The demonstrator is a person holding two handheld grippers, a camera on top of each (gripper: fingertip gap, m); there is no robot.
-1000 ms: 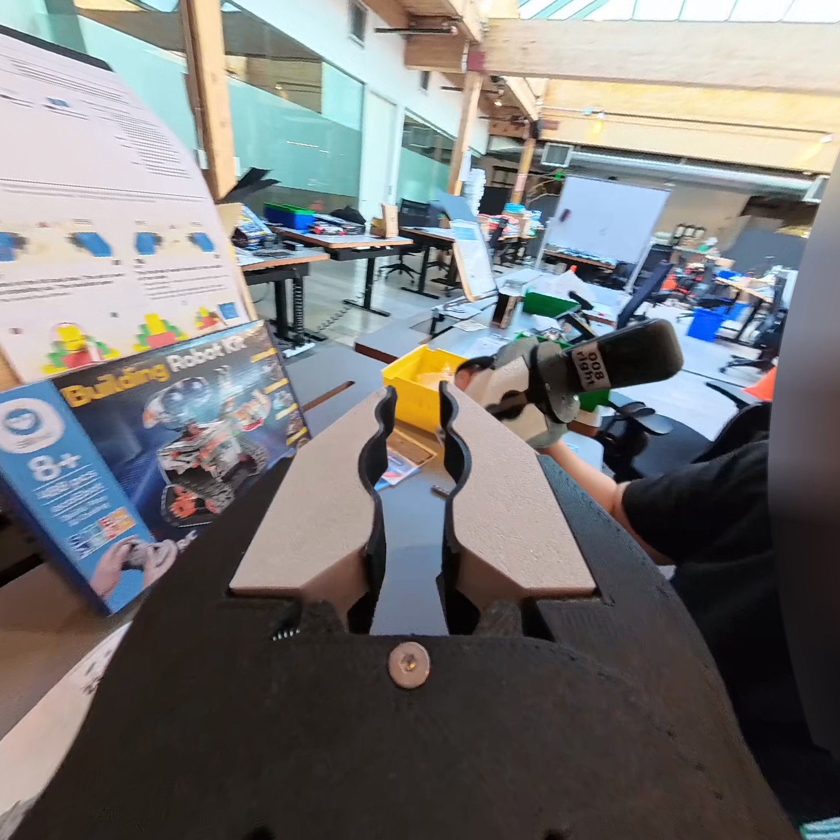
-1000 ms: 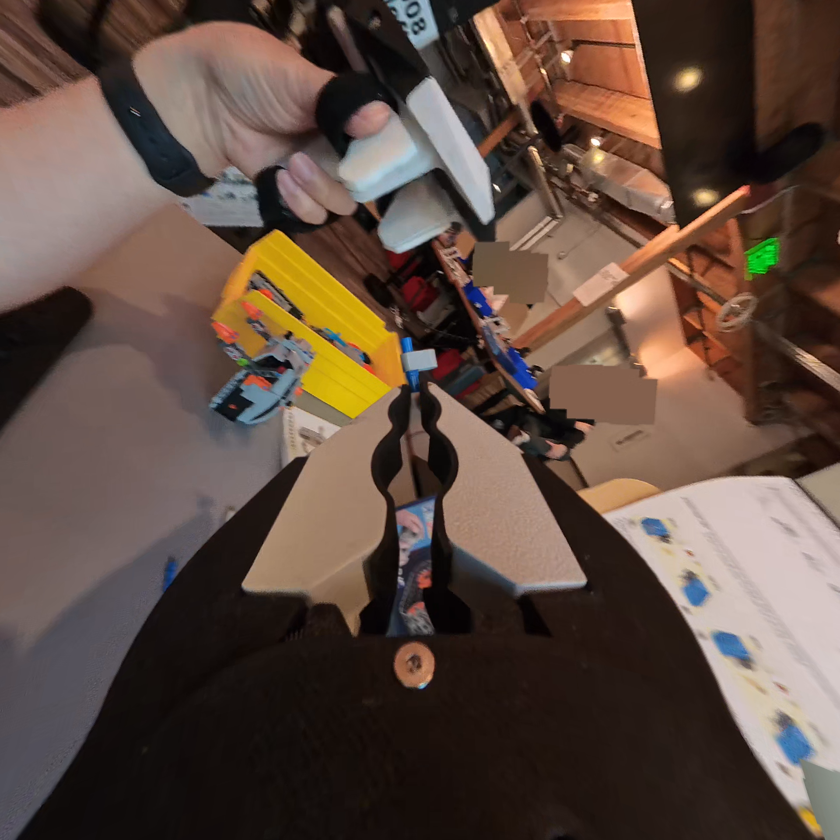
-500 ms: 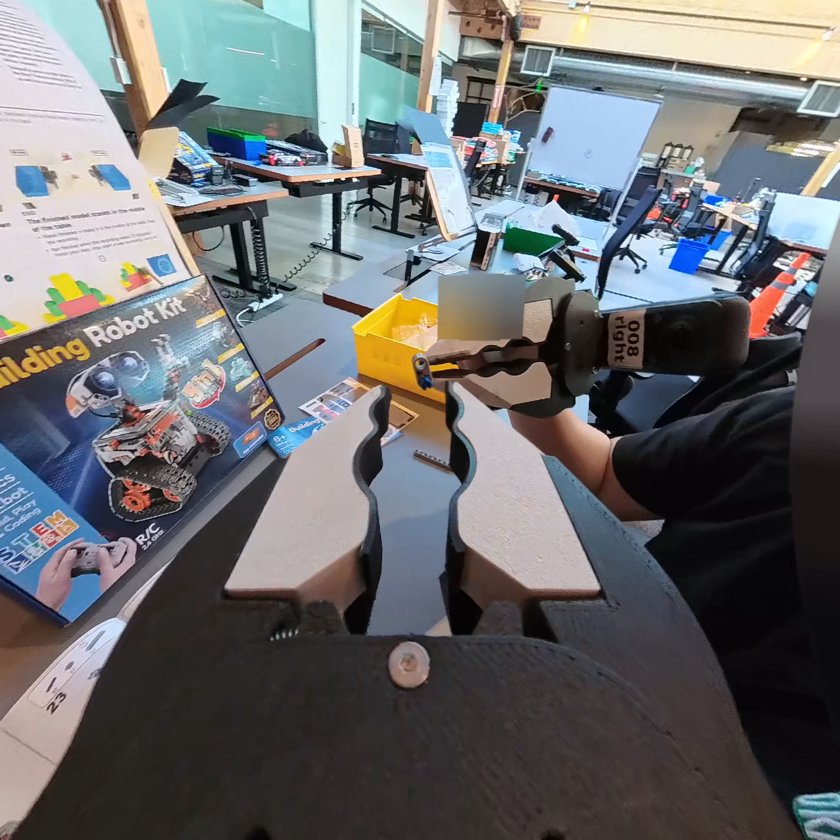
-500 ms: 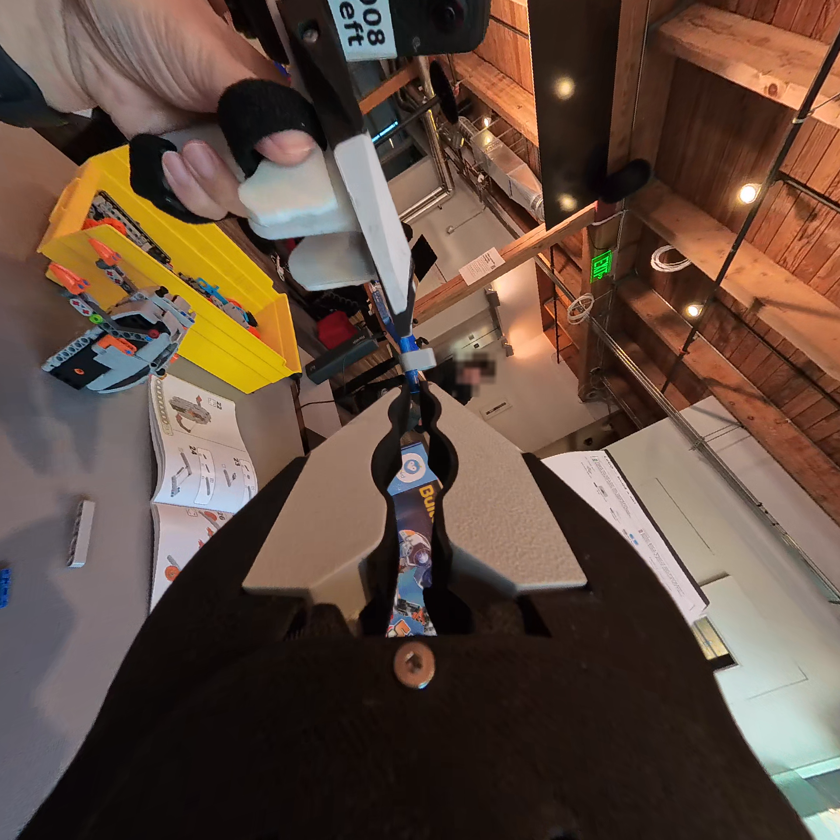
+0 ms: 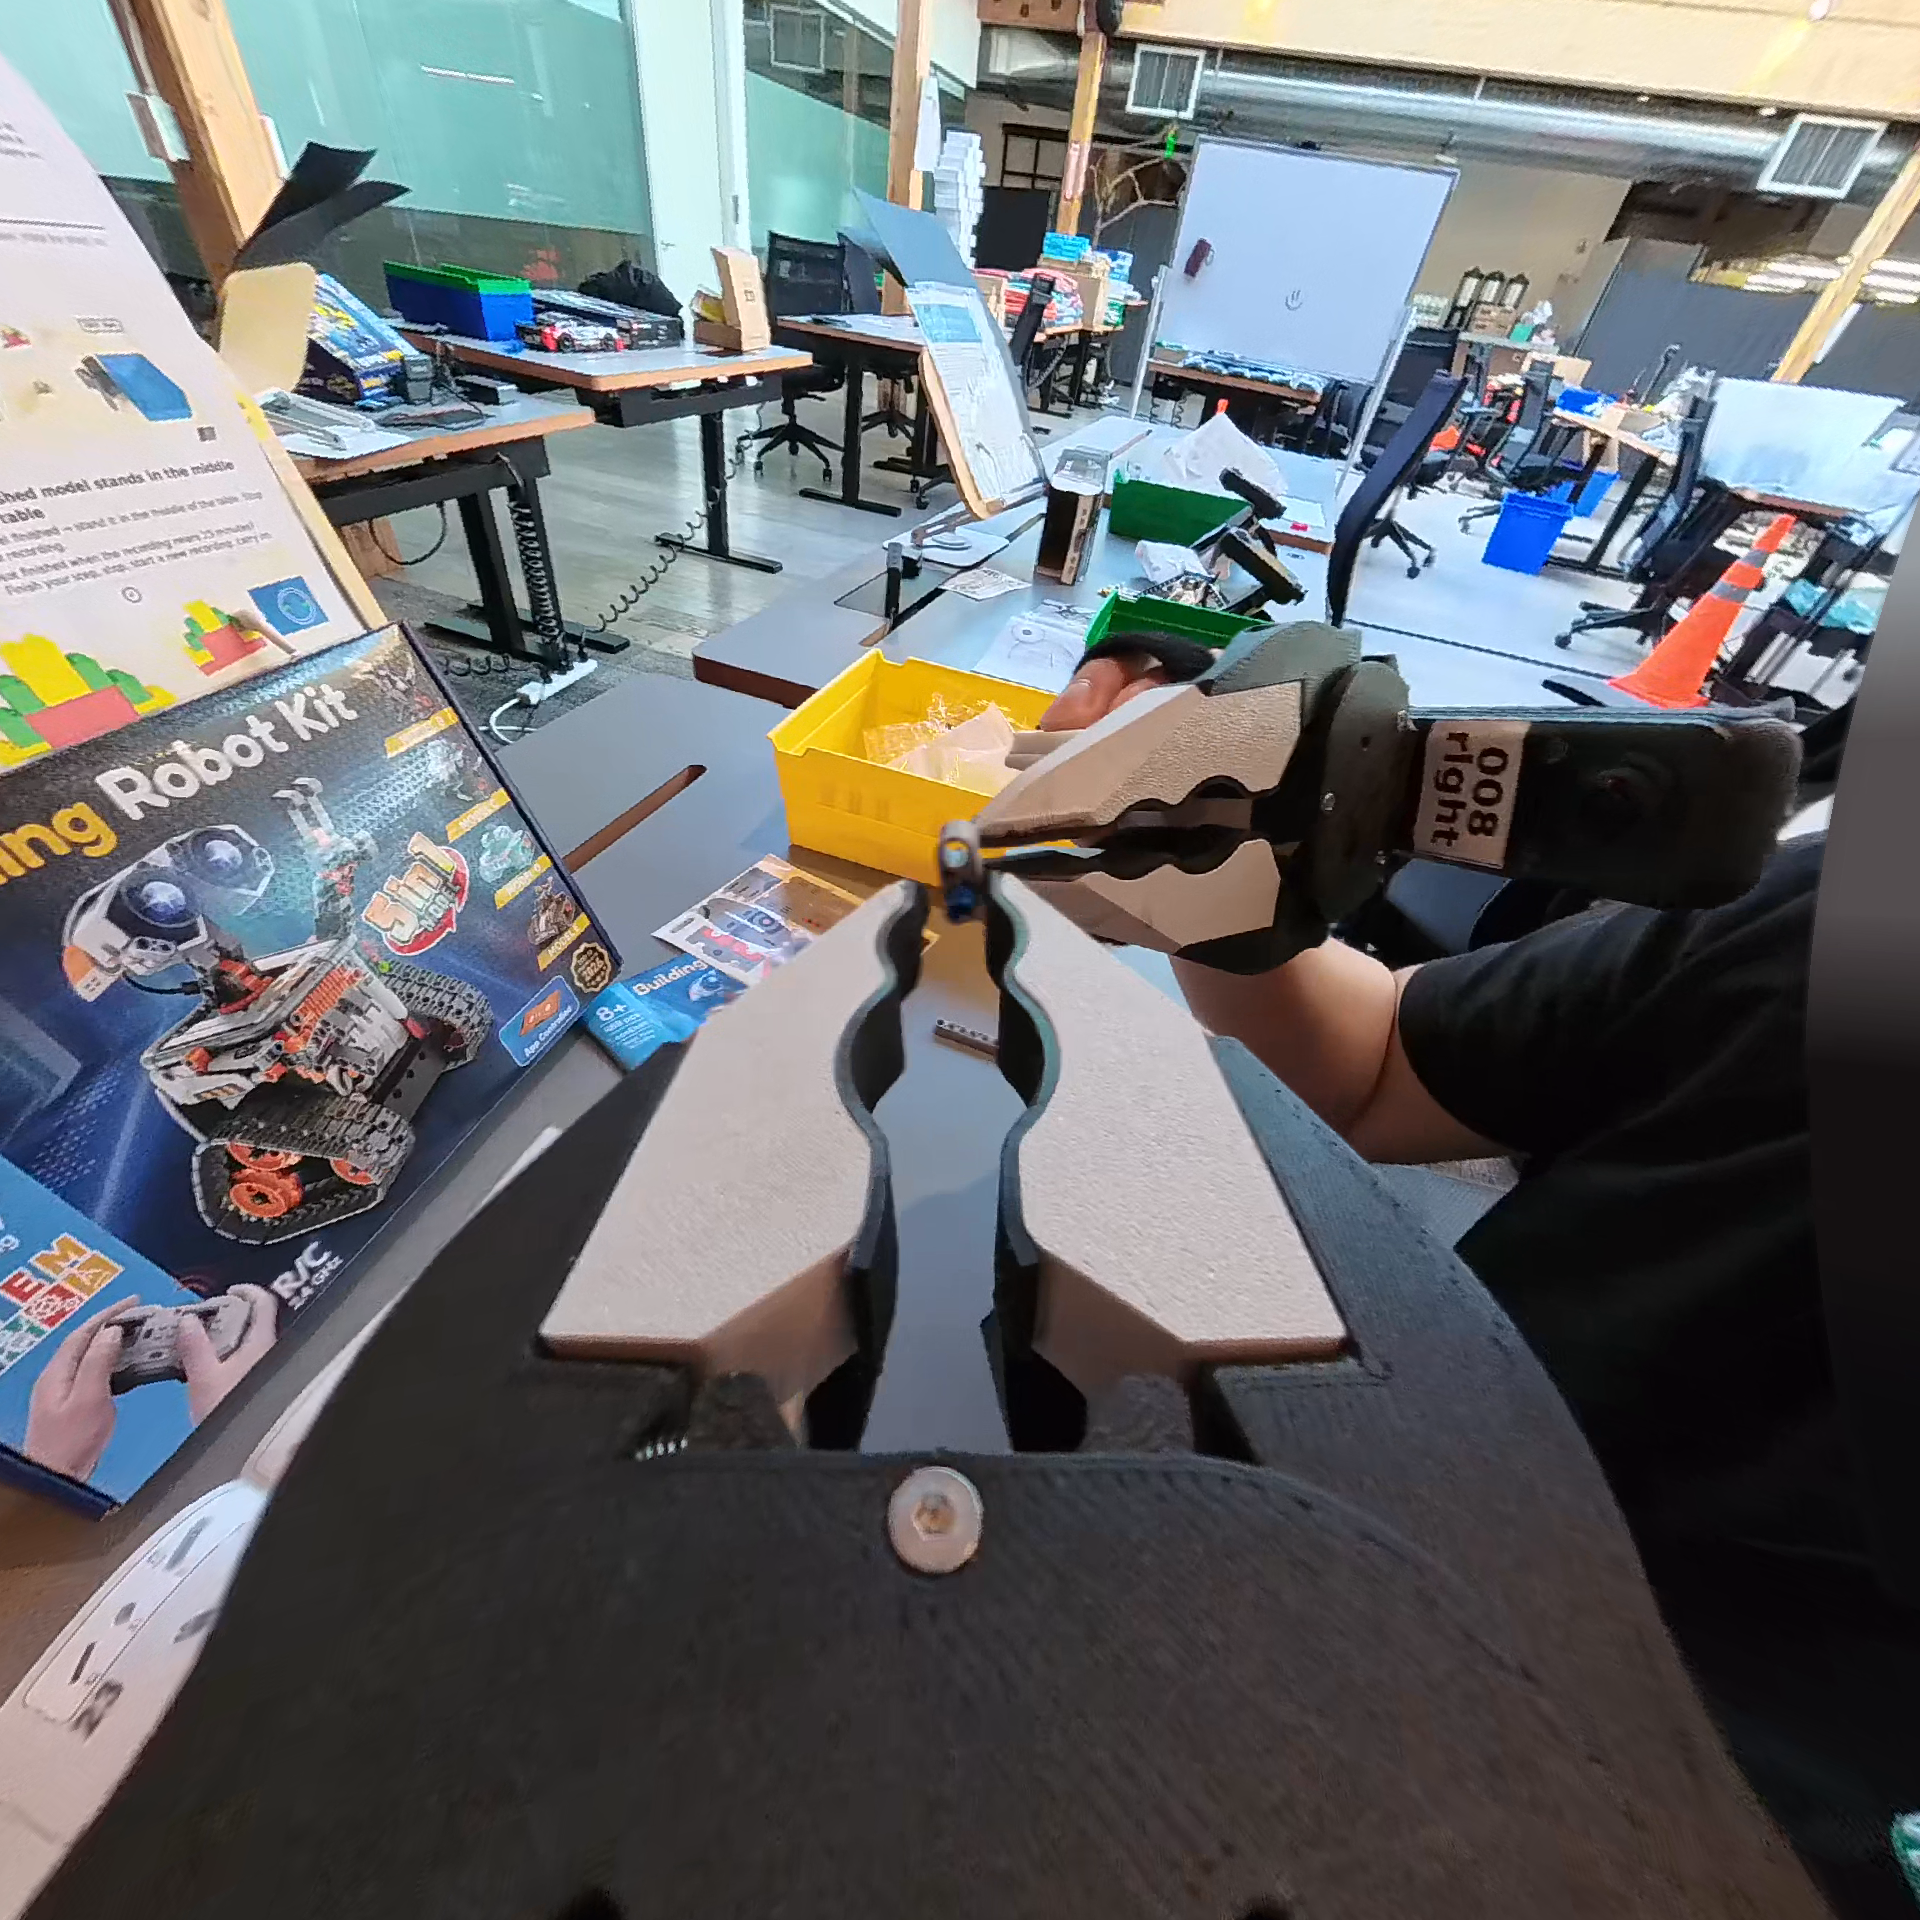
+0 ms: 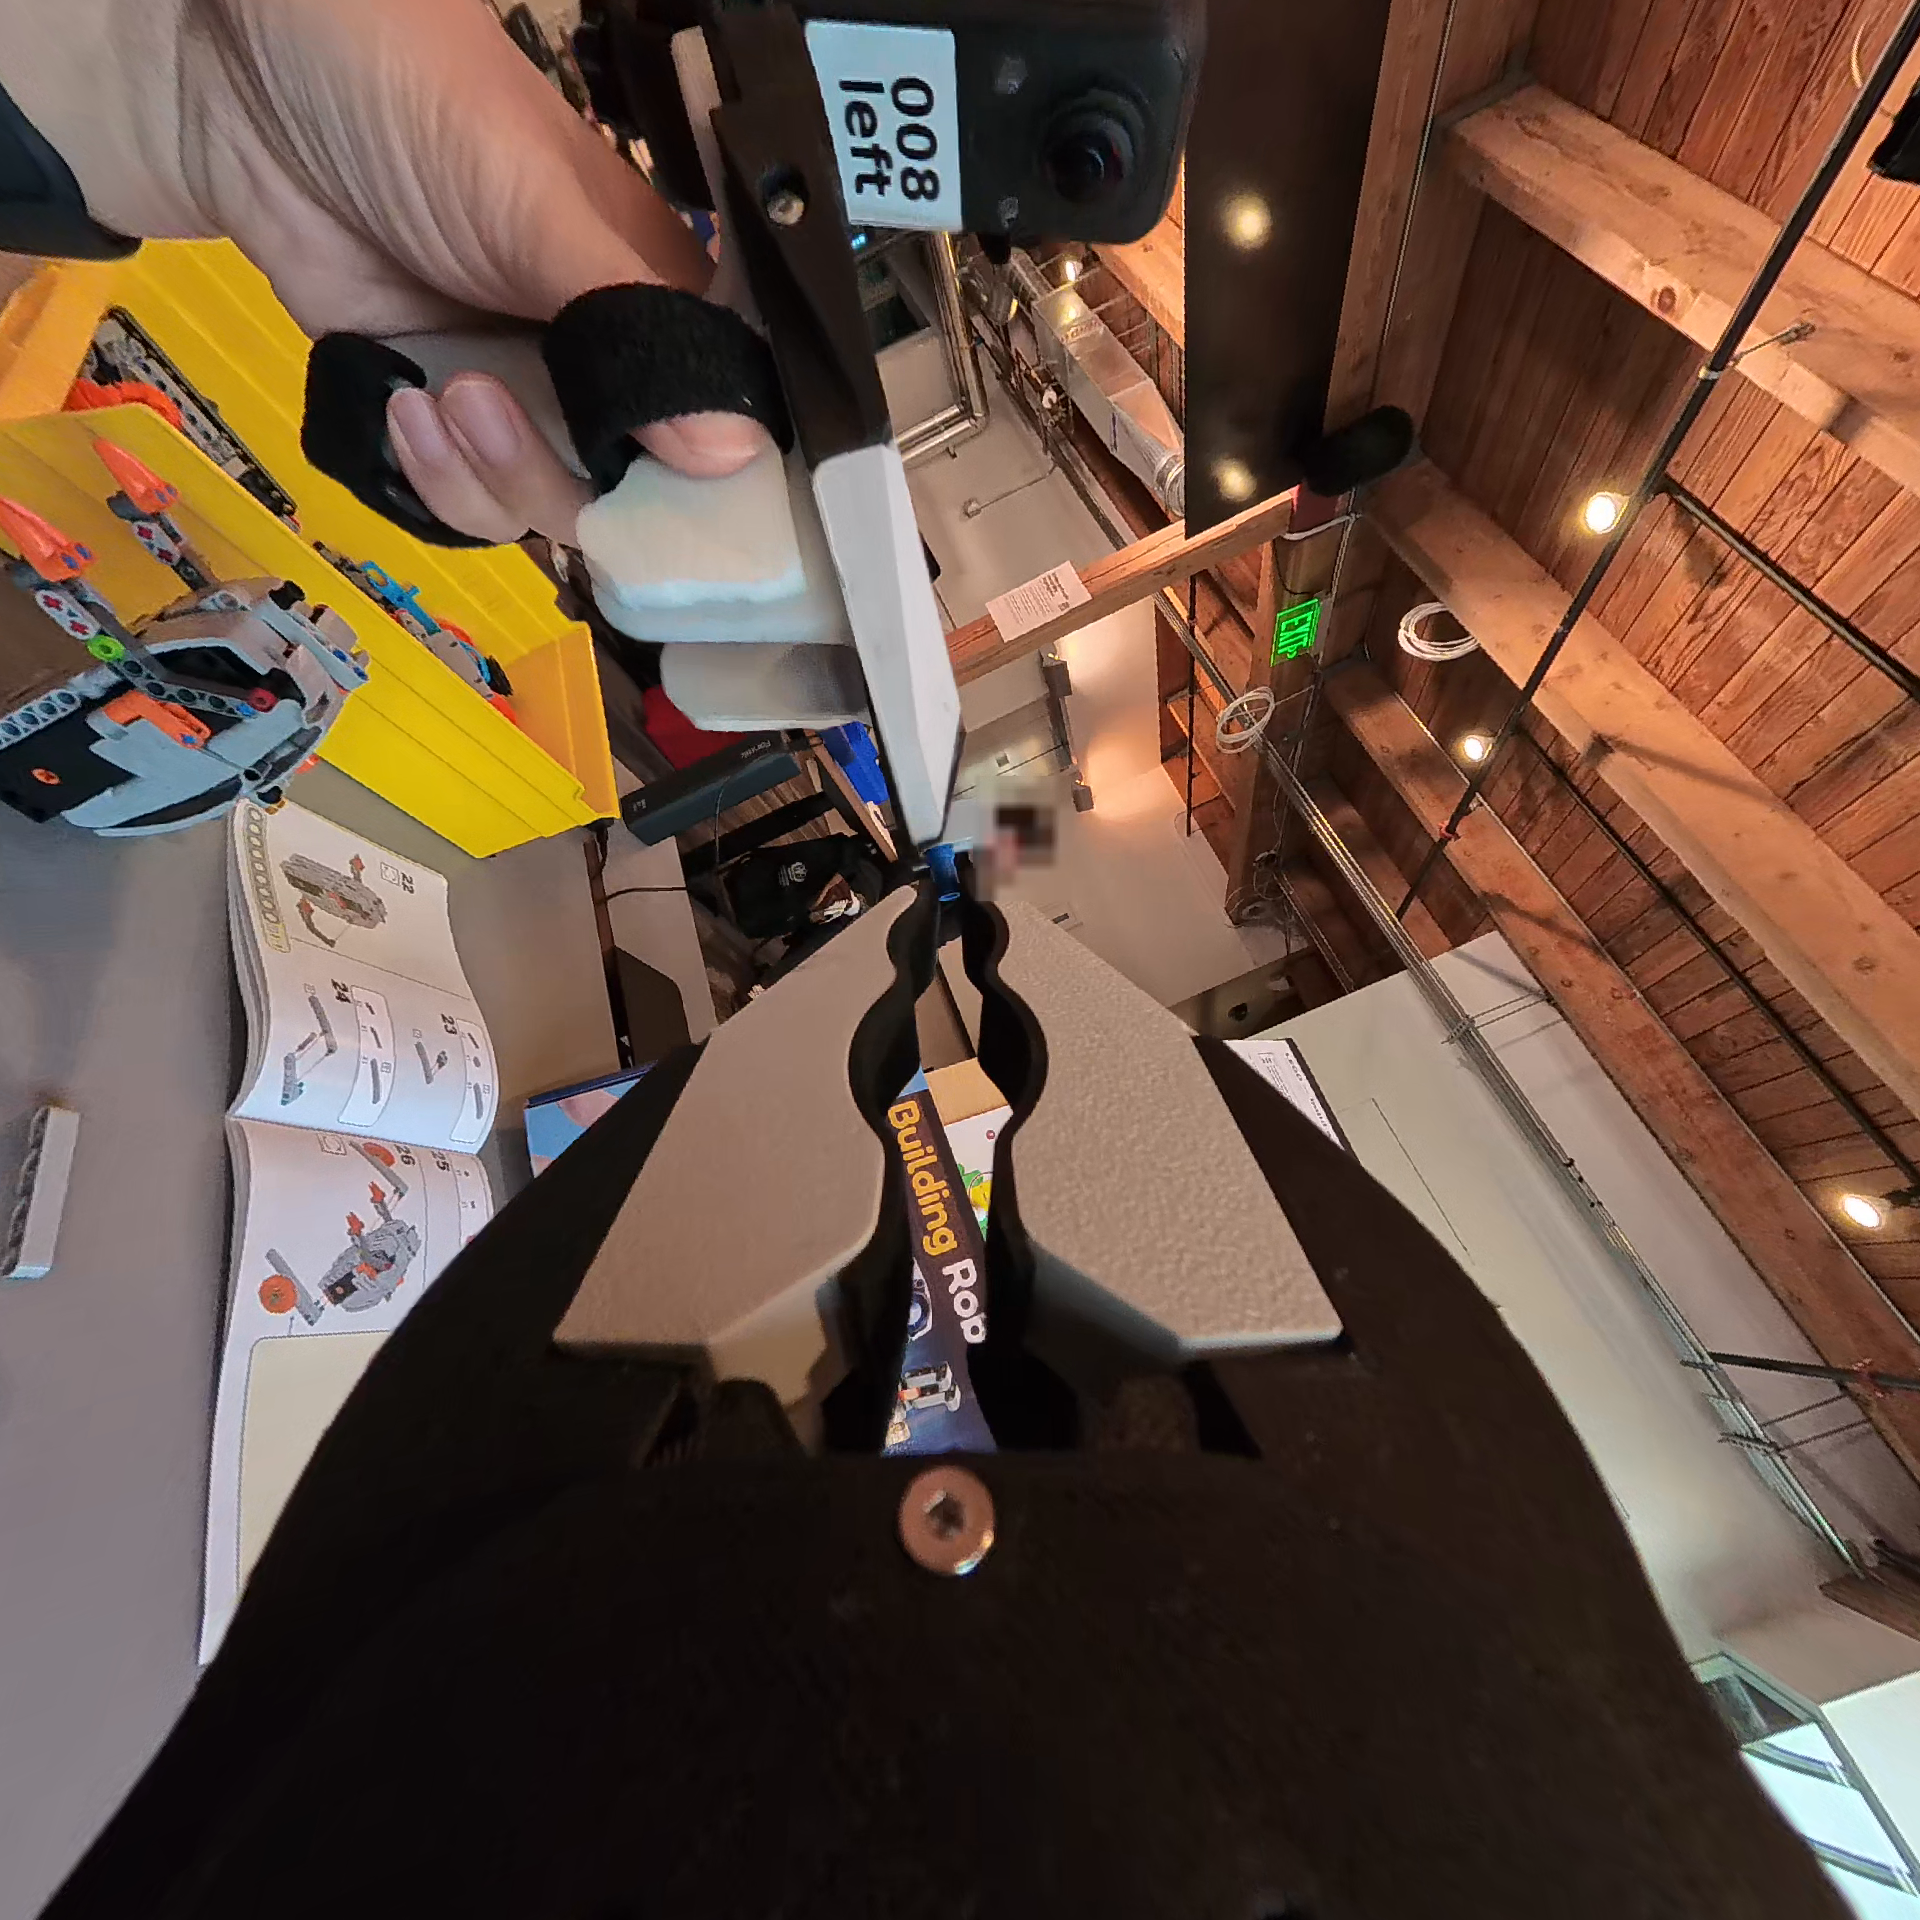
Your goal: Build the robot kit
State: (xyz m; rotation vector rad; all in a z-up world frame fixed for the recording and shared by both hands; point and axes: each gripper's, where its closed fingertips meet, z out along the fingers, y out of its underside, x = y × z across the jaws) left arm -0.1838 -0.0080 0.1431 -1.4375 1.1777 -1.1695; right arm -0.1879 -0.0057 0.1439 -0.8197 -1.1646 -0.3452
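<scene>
In the left wrist view, a kit box (image 5: pixel 260 987) leans at the left edge, with a leaflet (image 5: pixel 748 914) flat on the dark table (image 5: pixel 665 748) beside it. At centre the left gripper (image 5: pixel 956 909) has its claw at a narrow gap, and its tips flank a small blue pin (image 5: pixel 957 868) without clearly pinching it. A grey beam (image 5: pixel 966 1034) lies on the table, seen through that gap. Right of centre, the right gripper (image 5: pixel 982 847) reaches in from the right, its claw closed on the pin at the very tips.

The hold looks slight. The pin is small and is caught only by its end, so any sideways nudge between the two claws could twist it loose and drop it to the table. The tips could also knock together and skew it.

A yellow bin (image 5: pixel 831 790) above centre holds clear plastic bags. Two green bins (image 5: pixel 1164 509) stand behind it, their contents too small to tell.

In the right wrist view, a half-built model (image 6: pixel 156 707) sits at the left, touching a second yellow bin (image 6: pixel 468 748). This bin holds loose grey, orange and blue parts. Below it lies an open manual (image 6: pixel 343 1039). The pin shows at centre, where the two grippers' tips meet.
</scene>
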